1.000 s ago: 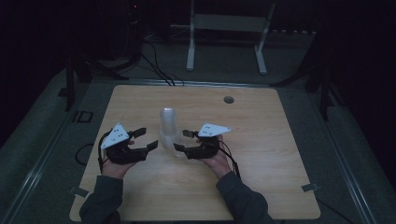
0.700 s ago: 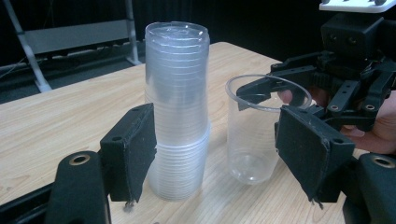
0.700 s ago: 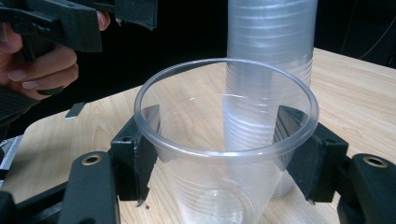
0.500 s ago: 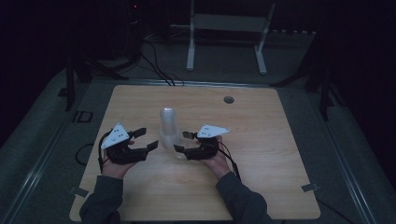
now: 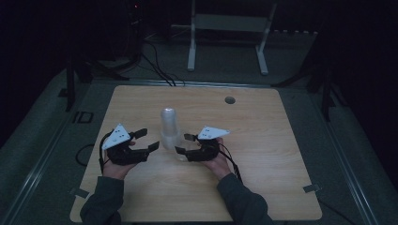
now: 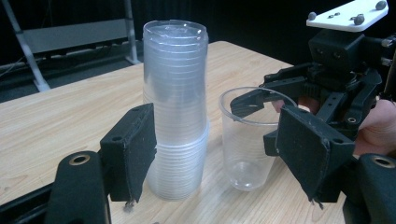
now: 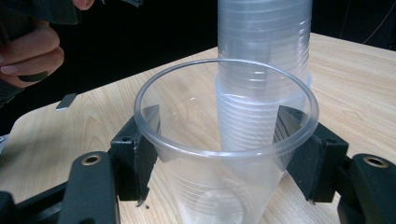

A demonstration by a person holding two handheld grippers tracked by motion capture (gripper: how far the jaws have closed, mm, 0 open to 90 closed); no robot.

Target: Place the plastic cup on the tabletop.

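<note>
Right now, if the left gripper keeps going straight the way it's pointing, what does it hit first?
Most likely the stack of clear cups: it stands just ahead of the open left gripper, toward one jaw. The single cup stands beside it, between the right gripper's jaws.

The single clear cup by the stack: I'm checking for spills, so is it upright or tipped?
Upright. The single cup stands on its base on the table, rim up, empty, beside the cup stack.

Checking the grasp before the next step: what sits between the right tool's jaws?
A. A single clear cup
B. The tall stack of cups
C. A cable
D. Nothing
A: in the right gripper view the right tool has a jaw on each side of the single clear cup, with the stack of cups standing behind it.
</note>
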